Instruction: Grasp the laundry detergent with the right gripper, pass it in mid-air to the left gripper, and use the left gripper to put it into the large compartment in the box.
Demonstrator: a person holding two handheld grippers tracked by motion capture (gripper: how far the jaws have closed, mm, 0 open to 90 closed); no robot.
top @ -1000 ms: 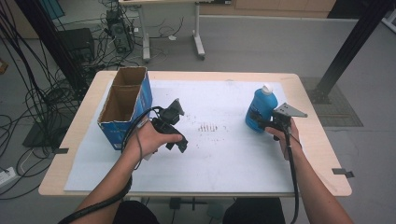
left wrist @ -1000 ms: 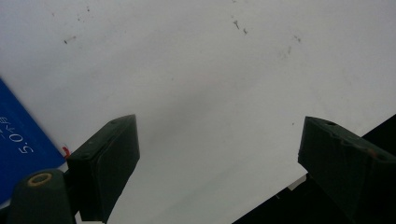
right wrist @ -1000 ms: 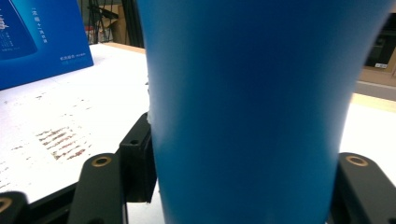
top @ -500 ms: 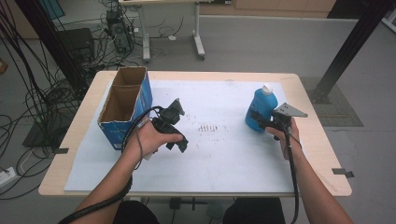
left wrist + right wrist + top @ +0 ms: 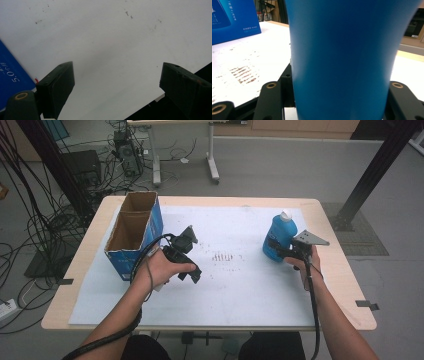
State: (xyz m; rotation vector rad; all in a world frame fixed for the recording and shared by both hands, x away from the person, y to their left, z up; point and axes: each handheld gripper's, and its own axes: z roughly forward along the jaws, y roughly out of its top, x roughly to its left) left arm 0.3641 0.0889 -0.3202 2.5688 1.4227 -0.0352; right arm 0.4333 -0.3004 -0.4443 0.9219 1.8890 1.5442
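A blue bottle (image 5: 280, 236) with a white cap stands upright at the right of the white mat (image 5: 235, 290). My right gripper (image 5: 274, 251) reaches it from the near side, and its jaws press on both sides of the bottle's lower body (image 5: 342, 50). Left of the middle, my left gripper (image 5: 193, 271) is held in a hand just above the mat. Its jaws stand wide open (image 5: 115, 85) with only bare mat (image 5: 112, 45) between them.
An open blue cardboard box (image 5: 132, 232) stands at the mat's left side, close to my left gripper; its blue wall (image 5: 11, 75) also shows. Dark scuff marks (image 5: 222, 256) lie mid-mat. Cables and desk legs (image 5: 212, 165) are on the floor beyond.
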